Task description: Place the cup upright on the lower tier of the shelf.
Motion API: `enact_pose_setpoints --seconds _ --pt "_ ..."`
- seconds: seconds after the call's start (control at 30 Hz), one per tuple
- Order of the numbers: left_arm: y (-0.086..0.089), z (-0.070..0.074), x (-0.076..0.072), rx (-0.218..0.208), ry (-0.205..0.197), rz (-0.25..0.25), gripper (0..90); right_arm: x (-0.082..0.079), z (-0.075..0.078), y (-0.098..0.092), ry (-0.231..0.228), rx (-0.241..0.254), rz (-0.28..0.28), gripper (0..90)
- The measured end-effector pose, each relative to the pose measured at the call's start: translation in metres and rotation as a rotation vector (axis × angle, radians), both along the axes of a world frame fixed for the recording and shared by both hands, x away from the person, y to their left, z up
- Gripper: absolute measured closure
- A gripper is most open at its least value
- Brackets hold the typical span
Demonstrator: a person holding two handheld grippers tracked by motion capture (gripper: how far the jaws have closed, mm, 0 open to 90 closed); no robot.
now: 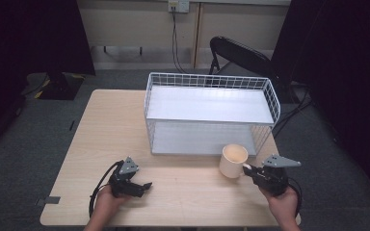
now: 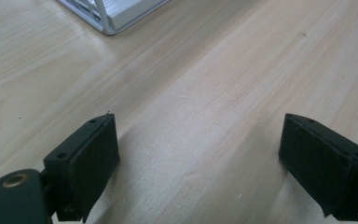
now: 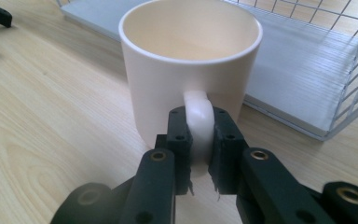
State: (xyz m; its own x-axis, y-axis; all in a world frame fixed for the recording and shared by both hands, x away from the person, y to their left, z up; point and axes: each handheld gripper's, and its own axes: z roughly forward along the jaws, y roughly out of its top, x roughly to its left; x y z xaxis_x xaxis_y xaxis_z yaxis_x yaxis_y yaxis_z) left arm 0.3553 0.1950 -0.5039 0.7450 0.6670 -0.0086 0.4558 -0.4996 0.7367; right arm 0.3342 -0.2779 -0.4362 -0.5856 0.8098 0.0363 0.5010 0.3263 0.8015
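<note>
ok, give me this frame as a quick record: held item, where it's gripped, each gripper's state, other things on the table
held item: cream mug, upright on the table
grip point: mug handle, clamped between the jaws
right gripper: shut on the handle
left gripper: jaws wide open, nothing between them, low over bare wood
rack: white two-tier wire shelf, behind the mug; both tiers look empty
mug vs rack: mug stands just in front of the lower tier's right end; whether they touch is unclear
contents of mug: none seen
</note>
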Motion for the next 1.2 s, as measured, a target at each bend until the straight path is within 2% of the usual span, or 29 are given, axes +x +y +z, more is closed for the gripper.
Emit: enact_pose_setpoints --seconds 0.23,0.7,0.93,1.2 --pt "0.000 0.000 0.000 0.000 -0.001 0.000 11.6 0.005 0.000 0.003 -0.009 0.003 -0.012 80.4" --pt "0.000 0.000 0.000 0.000 -0.001 0.000 11.5 0.014 0.006 0.016 -0.054 0.013 -0.030 80.3" --pt "0.000 0.000 0.001 0.004 0.001 0.010 8.8 0.022 0.007 0.020 -0.067 0.028 -0.052 80.4" --pt "0.000 0.000 0.001 0.012 0.006 0.022 6.0 0.030 0.005 0.020 -0.091 0.017 -0.090 80.4"
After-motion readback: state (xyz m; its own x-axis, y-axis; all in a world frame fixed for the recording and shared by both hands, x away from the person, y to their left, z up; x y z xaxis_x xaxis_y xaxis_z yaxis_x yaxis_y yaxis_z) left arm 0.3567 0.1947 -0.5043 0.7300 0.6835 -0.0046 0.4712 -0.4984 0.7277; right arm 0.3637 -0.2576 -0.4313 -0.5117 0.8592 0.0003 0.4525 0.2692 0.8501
